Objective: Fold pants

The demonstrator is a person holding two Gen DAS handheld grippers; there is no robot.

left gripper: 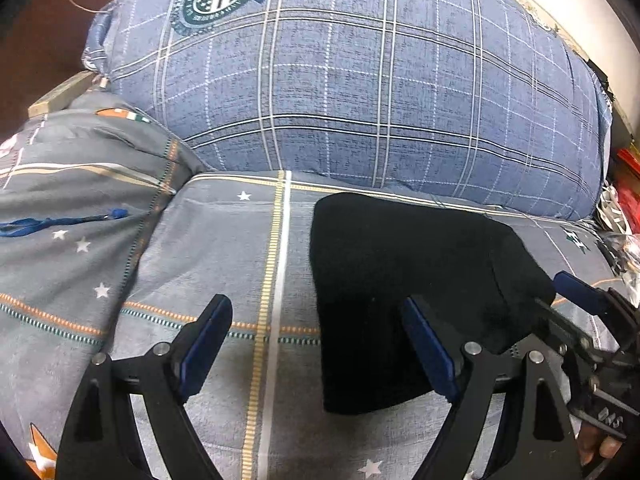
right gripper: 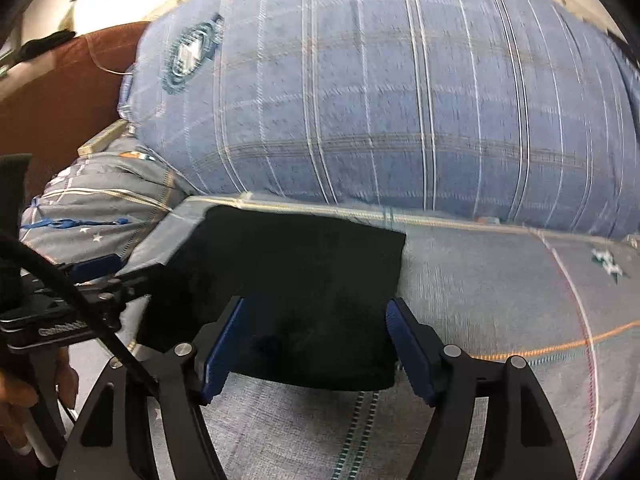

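Pants [left gripper: 404, 280] lie folded on the bed [left gripper: 224, 248], soft, light, floppy; we judge a corner pinch best. Left gripper [left gripper: 320, 344] and right gripper [right gripper: 316, 348] both gape, released.

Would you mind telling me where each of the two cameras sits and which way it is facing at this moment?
Left wrist: on the left gripper, looking forward and down across the bed sheet; its open fingers straddle the left edge of the folded black pants; the right gripper enters at right.
Right wrist: on the right gripper, open over the pants' near edge; the left gripper and a hand show at left.
Shared: pants, sheet, blue plaid quilt.
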